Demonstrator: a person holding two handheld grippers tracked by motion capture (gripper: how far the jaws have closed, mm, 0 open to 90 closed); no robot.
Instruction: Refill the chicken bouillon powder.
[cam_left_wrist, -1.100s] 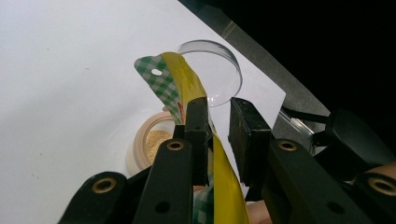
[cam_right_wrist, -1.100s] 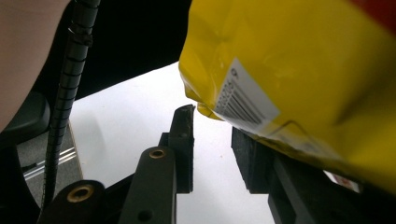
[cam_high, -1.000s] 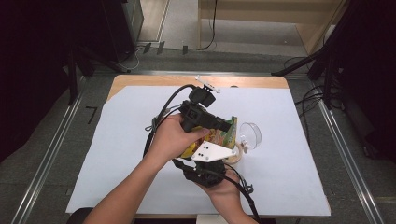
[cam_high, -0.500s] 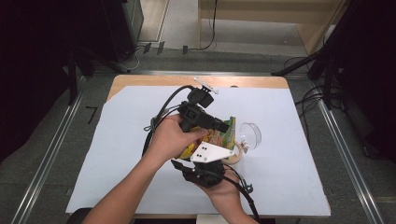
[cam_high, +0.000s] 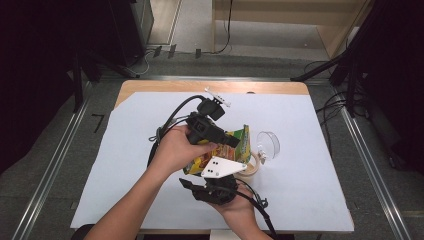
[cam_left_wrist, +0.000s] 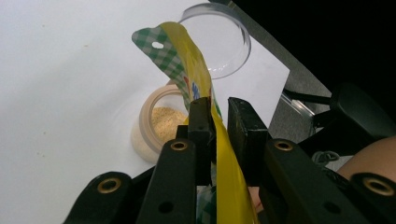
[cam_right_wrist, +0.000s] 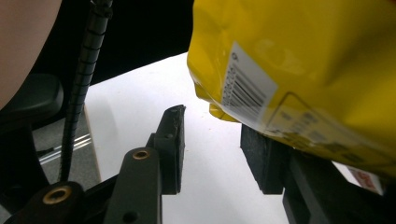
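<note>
A yellow snack bag (cam_high: 239, 144) with a green checked top hangs tilted over the middle of the table. My left gripper (cam_high: 233, 142) comes in from the left and is shut on the bag's upper edge (cam_left_wrist: 219, 140). Below the bag stands an open jar (cam_left_wrist: 156, 126) of tan powder. My right gripper (cam_high: 222, 172) reaches up from the near edge under the bag. Its jaws have just been opening, and in the right gripper view (cam_right_wrist: 212, 126) only white table shows between the pads. The bag's barcoded bottom (cam_right_wrist: 280, 84) hangs just over one jaw.
A clear round lid (cam_high: 268, 143) lies on the white table cover (cam_high: 310, 190) to the right of the jar (cam_high: 254, 167). Black cables (cam_high: 167, 125) trail left from the left gripper. A small white part (cam_high: 218, 95) rests near the table's far edge.
</note>
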